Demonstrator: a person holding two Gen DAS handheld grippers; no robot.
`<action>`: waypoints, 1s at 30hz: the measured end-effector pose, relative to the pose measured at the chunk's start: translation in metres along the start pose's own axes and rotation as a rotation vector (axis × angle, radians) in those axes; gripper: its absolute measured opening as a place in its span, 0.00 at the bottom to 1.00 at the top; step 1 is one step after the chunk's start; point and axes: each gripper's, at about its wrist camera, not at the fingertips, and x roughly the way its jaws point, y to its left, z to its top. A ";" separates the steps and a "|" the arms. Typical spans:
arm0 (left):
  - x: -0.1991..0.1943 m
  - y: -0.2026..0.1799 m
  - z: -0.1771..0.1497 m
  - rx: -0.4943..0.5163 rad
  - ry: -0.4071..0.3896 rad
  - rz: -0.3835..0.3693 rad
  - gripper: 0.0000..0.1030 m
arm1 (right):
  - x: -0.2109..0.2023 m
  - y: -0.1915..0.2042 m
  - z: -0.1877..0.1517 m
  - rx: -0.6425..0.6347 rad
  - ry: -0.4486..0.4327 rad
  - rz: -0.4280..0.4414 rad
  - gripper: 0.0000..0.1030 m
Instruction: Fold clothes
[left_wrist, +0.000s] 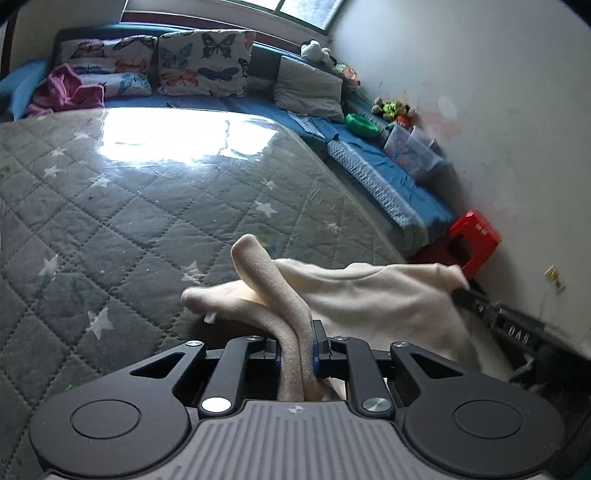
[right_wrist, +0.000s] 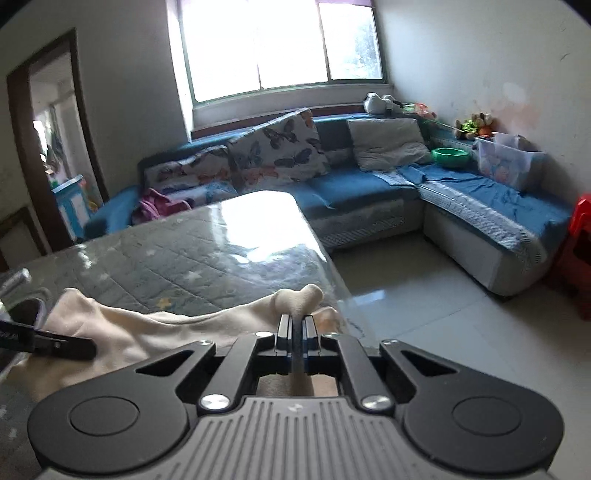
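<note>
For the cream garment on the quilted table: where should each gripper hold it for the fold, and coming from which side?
At its two ends, which is where it is held. The left gripper pinches a bunched double layer of the cream garment at its near edge; the right gripper clamps a thin edge at the other end, by the corner of the quilted table. Both come from the near side, angled down, with the cloth spread between them.

Cream fleece garment (left_wrist: 369, 295), bunched on table

A home living room: blue corner sofa (right_wrist: 369, 192), butterfly cushions (left_wrist: 207, 61), window (right_wrist: 280, 48).
</note>
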 end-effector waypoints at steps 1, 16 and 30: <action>0.002 0.001 -0.001 -0.002 0.006 0.007 0.15 | 0.004 0.000 0.000 -0.005 0.019 -0.009 0.05; 0.000 0.014 -0.005 -0.002 0.016 0.092 0.44 | -0.002 0.017 -0.019 -0.055 0.038 0.017 0.22; -0.012 0.030 -0.004 -0.012 -0.020 0.185 0.48 | -0.006 0.015 -0.028 -0.078 0.063 -0.040 0.34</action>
